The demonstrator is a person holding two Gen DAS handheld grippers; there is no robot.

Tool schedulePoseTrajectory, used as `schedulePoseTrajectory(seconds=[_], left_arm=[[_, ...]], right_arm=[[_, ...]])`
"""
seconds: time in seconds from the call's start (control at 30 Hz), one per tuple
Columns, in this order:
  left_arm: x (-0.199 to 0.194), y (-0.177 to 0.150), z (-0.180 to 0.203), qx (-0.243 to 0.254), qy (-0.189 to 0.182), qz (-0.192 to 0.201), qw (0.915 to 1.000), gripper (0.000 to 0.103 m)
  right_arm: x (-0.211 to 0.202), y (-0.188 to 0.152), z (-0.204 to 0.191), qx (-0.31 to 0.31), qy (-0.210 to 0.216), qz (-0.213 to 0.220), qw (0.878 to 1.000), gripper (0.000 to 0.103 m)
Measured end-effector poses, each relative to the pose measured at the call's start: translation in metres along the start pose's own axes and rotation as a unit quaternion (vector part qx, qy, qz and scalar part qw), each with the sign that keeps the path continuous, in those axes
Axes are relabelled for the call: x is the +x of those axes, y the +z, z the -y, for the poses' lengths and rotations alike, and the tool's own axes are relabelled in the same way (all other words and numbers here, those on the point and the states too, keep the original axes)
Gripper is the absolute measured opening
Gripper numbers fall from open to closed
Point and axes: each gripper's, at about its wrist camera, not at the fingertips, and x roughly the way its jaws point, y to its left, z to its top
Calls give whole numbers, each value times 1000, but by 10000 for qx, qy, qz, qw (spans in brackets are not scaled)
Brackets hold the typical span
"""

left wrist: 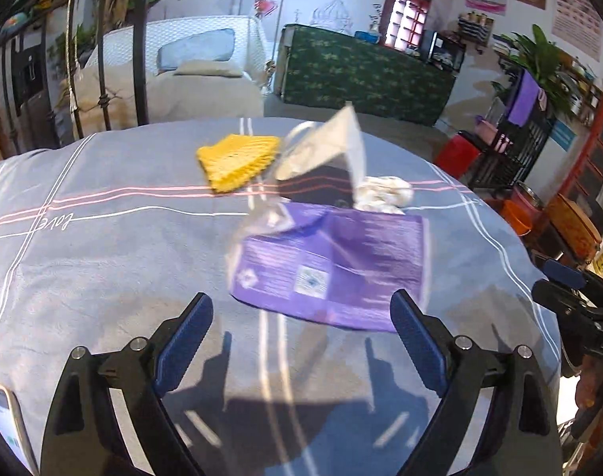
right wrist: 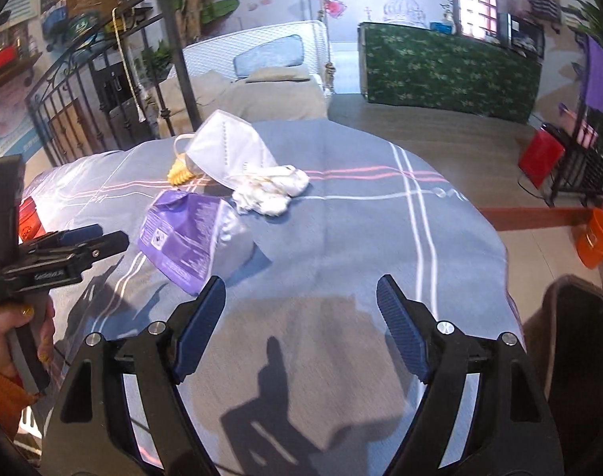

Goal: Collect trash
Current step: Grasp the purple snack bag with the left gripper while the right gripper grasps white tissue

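A worktop [right wrist: 341, 238] with a grey-blue cloth that has white and pink lines holds a small bunch of trash.

The left claw [left wrist: 301, 325] is spread wide, and nothing is between its two blue pads. It hangs over bare cloth. Right in front of it, just past the tips, lies a purple packet [left wrist: 333, 265]. The packet's near edge sits close to the right pad. Behind the packet is a white face mask [left wrist: 325, 146] that stands up like a little tent. Next to the mask, on its right, is a crumpled white tissue [left wrist: 384, 194]. On the mask's left, farther back, lies a yellow knitted piece [left wrist: 237, 162].

The right claw [right wrist: 301, 305] is spread wide too, with nothing between its pads. Under it is only cloth and its own shadow. From this side the purple packet [right wrist: 186, 234] lies ahead and to the left, with its near corner just beside the left pad. The face mask [right wrist: 230, 146] and the crumpled tissue [right wrist: 269, 190] lie farther ahead, touching each other. The yellow piece [right wrist: 180, 174] peeks out from behind the mask.

The left claw also shows at the left edge of the right view, held in a hand [right wrist: 7, 337] with an orange sleeve.
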Motion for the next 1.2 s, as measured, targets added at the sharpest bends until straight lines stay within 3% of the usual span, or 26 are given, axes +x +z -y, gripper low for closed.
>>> schedulePoseTrajectory(seconds=[0.13,0.33,0.47,0.5,0.63,0.67,0.77,1.07,1.2], left_arm=[[17,13,-13,12,-57,-120,9999,84],[54,37,-21,276,-165,-409,9986,73],[72,38,-30,335,-318,-515,9976,56],[72,37,-32,341,-388,-481,9975,48],[64,29,-38,274,-612,-365,9971,32],[61,27,-39,290,-593,-345,9972,23],[53,22,-40,273,-581,-290,9975,15],[19,17,-32,365,-446,89,9983,10],[5,16,-32,483,-17,213,9986,10]], right_arm=[[13,10,-8,-120,42,-69,9999,78],[31,20,-12,-109,122,-198,9997,78],[43,28,-14,-79,189,-276,9994,78],[46,30,-14,-84,196,-296,9993,78],[58,38,-16,-139,172,-328,9992,78],[60,41,-16,-140,166,-312,9993,78],[65,50,-16,-96,197,-271,9994,78],[70,75,-25,-28,279,-1,9996,78],[71,83,-20,147,314,82,9994,78]])
